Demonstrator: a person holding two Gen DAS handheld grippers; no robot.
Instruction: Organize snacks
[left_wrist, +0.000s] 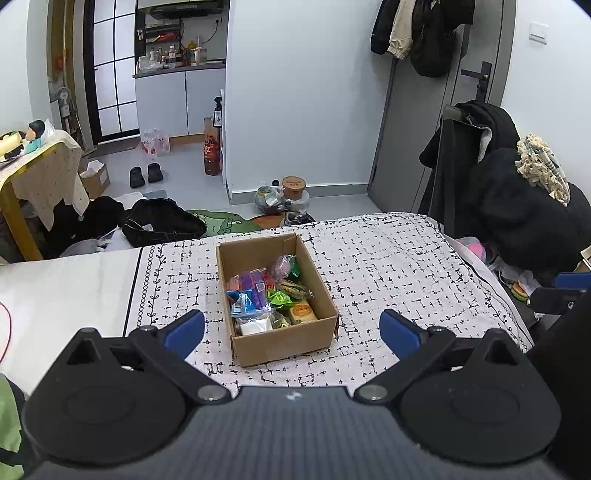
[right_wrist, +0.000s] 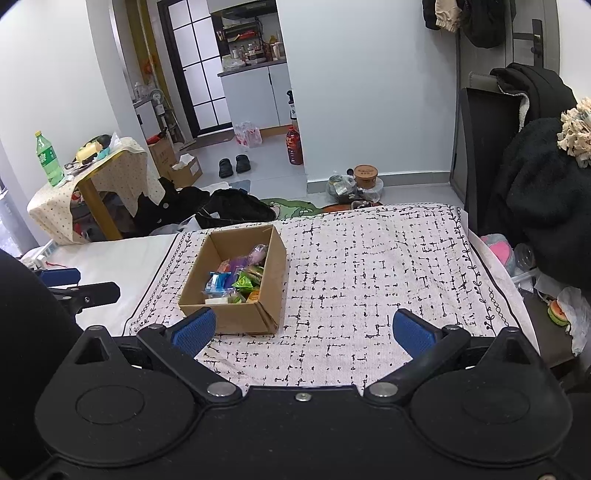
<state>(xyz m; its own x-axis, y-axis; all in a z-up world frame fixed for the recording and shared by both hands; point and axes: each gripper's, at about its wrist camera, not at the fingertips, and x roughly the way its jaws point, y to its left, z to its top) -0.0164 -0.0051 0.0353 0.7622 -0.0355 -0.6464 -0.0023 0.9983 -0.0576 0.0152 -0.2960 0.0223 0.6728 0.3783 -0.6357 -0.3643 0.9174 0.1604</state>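
Observation:
An open cardboard box (left_wrist: 284, 343) (right_wrist: 225, 315) stands on a white cloth with a black grid pattern (left_wrist: 388, 266) (right_wrist: 362, 266). Inside lie several wrapped snacks: a blue packet (left_wrist: 242, 301) (right_wrist: 218, 282), a green packet (left_wrist: 279, 298) (right_wrist: 244, 282), a purple one (left_wrist: 255, 284) and a yellow one (left_wrist: 303, 313). My left gripper (left_wrist: 293, 328) hovers open just in front of the box with nothing between its blue pads. My right gripper (right_wrist: 304, 332) is open too, to the right of the box's near corner, over bare cloth.
The cloth covers a raised surface whose far edge drops to a floor strewn with a black bag (right_wrist: 236, 206), shoes (left_wrist: 146, 175) and a jar (left_wrist: 293, 186). A chair heaped with dark clothes (right_wrist: 543, 177) stands at the right. A small table (right_wrist: 96, 173) stands left.

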